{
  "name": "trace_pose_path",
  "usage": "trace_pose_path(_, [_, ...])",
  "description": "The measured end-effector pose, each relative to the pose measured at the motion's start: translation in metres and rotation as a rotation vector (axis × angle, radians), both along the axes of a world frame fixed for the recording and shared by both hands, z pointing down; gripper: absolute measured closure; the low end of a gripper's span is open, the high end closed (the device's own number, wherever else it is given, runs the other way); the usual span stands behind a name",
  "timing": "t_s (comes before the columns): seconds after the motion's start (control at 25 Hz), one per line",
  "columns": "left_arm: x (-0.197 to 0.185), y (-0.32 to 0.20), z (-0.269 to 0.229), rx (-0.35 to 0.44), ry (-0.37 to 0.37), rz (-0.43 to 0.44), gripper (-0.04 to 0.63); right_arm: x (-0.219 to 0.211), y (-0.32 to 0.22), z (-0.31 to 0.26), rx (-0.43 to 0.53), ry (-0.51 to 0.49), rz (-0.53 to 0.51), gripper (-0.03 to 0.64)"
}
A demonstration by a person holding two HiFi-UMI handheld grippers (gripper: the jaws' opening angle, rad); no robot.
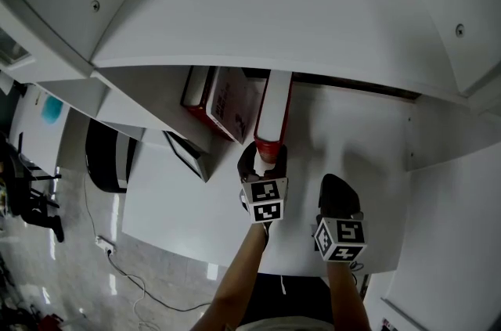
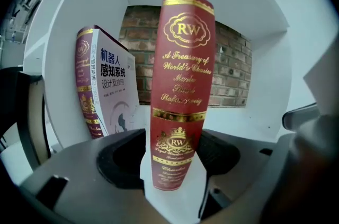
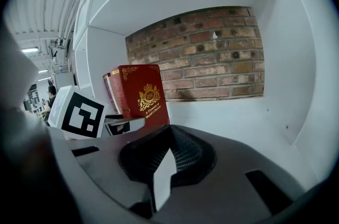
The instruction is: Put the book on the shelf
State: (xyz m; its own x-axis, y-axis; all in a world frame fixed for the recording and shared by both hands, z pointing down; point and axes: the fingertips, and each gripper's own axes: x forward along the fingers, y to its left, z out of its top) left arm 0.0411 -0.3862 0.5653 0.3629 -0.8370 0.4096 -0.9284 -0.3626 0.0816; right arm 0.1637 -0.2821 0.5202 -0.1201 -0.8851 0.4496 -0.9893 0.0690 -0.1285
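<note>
Red book (image 2: pixel 183 85) pinched upright inside the shelf (image 1: pixel 352 126).
Our left gripper (image 2: pixel 172 164) clamps its lower spine, holding it vertical so, we judge, it can slot beside the leaning books (image 2: pixel 108 85); our right gripper (image 3: pixel 167 164) hangs alongside, jaws pressed together on nothing.

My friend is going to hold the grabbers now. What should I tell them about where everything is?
Left gripper: shut on the red book, low on its spine, holding it upright inside the shelf.
Right gripper: shut, empty, just to the right of the left one, in front of the shelf.
Two other books lean at the left of the same compartment, with a gap between them and the red book.
Done: the red book is in the compartment.
Left: I cannot tell if it rests on the shelf floor. Probably set it down, open the jaws, then pull back.
</note>
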Motion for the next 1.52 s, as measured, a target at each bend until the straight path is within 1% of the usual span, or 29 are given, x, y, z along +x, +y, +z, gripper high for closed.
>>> trace_pose_path(0.16, [-0.004,0.015,-0.004,0.003,0.028,-0.002,0.310,-0.005,0.004,-0.003,0.005,-0.002,-0.007,0.601])
trace_pose_path(0.32, [-0.008,0.031,-0.008,0.005,0.035,-0.002,0.310,-0.010,0.009,-0.005,0.010,-0.010,-0.015,0.601])
trace_pose_path(0.48, [-0.012,0.042,-0.008,-0.018,0.076,0.020,0.311,-0.015,0.013,-0.008,0.016,-0.020,-0.021,0.601])
trace_pose_path(0.52, [-0.013,0.044,-0.007,-0.023,0.082,0.020,0.324,-0.017,0.013,-0.009,0.018,-0.020,-0.023,0.600])
trace_pose_path(0.56, [-0.015,0.045,-0.007,-0.023,0.082,0.016,0.373,-0.017,0.013,-0.010,0.019,-0.021,-0.023,0.601])
trace_pose_path(0.64, [-0.020,0.045,-0.008,-0.014,0.062,0.009,0.516,-0.018,0.014,-0.010,0.023,-0.025,-0.018,0.601])
trace_pose_path(0.68, [-0.021,0.045,-0.008,-0.008,0.050,0.010,0.553,-0.018,0.014,-0.010,0.024,-0.027,-0.015,0.601])
trace_pose_path(0.72, [-0.022,0.045,-0.008,-0.005,0.044,0.015,0.570,-0.018,0.014,-0.010,0.024,-0.028,-0.014,0.601])
trace_pose_path(0.92, [-0.023,0.042,-0.002,-0.032,0.060,0.024,0.579,-0.023,0.015,-0.008,0.018,-0.030,-0.026,0.601])
trace_pose_path(1.12, [-0.024,0.039,0.006,-0.054,0.045,0.019,0.580,-0.020,0.014,-0.006,0.015,-0.035,-0.022,0.601])
trace_pose_path(1.52, [-0.010,0.033,0.010,-0.065,0.044,0.035,0.580,-0.013,0.014,-0.001,0.001,-0.039,-0.002,0.600])
